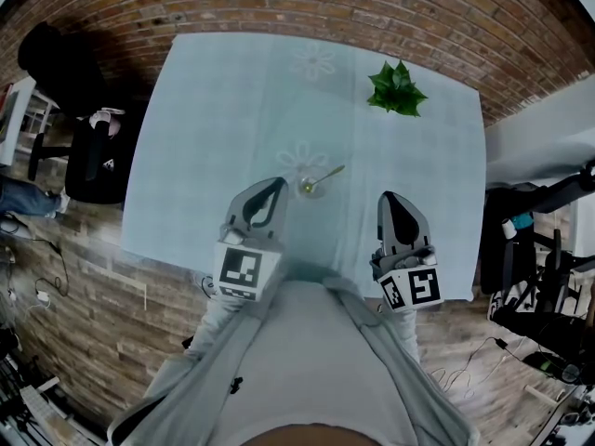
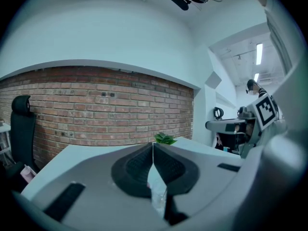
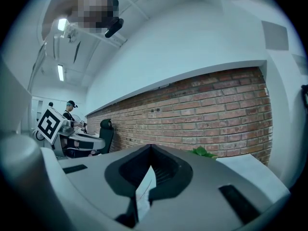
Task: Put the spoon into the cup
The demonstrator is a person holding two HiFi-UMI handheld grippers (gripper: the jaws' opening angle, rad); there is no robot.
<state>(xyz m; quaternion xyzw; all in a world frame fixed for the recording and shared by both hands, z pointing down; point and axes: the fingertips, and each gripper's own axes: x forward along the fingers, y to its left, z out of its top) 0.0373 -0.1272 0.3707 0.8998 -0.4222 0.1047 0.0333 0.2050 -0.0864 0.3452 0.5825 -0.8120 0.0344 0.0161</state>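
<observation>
Spoon: the spoon (image 1: pixel 327 176) is small and golden, a little below the middle of the head view. Its bowl end sits in the cup, and its thin handle slants out over the rim toward the upper right.
Cup: the cup (image 1: pixel 306 186) is small, clear and upright on the pale cloth. Something yellowish shows inside it where the spoon's bowl rests.
Left gripper: I hold my left gripper (image 1: pixel 277 183) low in the frame, its nose aimed up and to the right. The tip is just beside the cup on the cup's left, and I cannot tell whether they touch.
Left fingers: in the left gripper view my left gripper (image 2: pixel 153 146) has its two dark pads pressed together at the tip, with nothing held there.
Right gripper: my right gripper (image 1: pixel 387 197) points straight up the frame, right of the cup and apart from it.
Right fingers: in the right gripper view my right gripper (image 3: pixel 151 147) also has its pads together at the tip, and they are empty.
Arms: my grey sleeves (image 1: pixel 216 321) come up from the bottom edge, one to each gripper.
Table: the table (image 1: pixel 223 110) has a light blue cloth and fills the upper middle of the frame.
Plant: a small green plant (image 1: pixel 397 89) stands at the table's upper right, well apart from the cup.
Surroundings: a brick wall (image 2: pixel 96 105) lies beyond the table, and a dark chair (image 1: pixel 93 161) is at the left edge.
</observation>
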